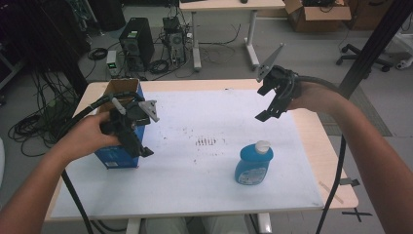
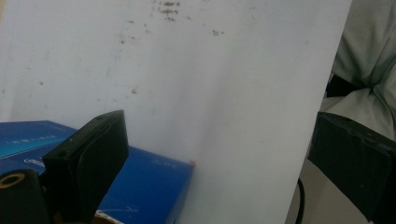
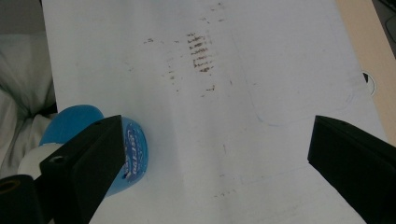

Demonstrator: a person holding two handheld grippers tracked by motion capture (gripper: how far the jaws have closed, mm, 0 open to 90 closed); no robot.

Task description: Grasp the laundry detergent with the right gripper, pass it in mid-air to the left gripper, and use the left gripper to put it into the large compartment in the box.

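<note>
I see a blue box (image 1: 117, 158) w/ brown open flaps, a blue bottle (image 1: 253, 165) w/ white cap, a white mat (image 1: 219, 161) w/ dark smudge marks, a tan table (image 1: 311, 126) edge, and black jaws on both grippers.

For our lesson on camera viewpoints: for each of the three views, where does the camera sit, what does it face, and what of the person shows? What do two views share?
High view: above the person's side, facing forward and down on the table; both forearms show.
Left gripper view: on the left gripper, facing the blue box; its jaws show.
Right gripper view: on the right gripper, facing the white mat; its jaws show.
Shared: the blue bottle, high and right gripper views.
</note>
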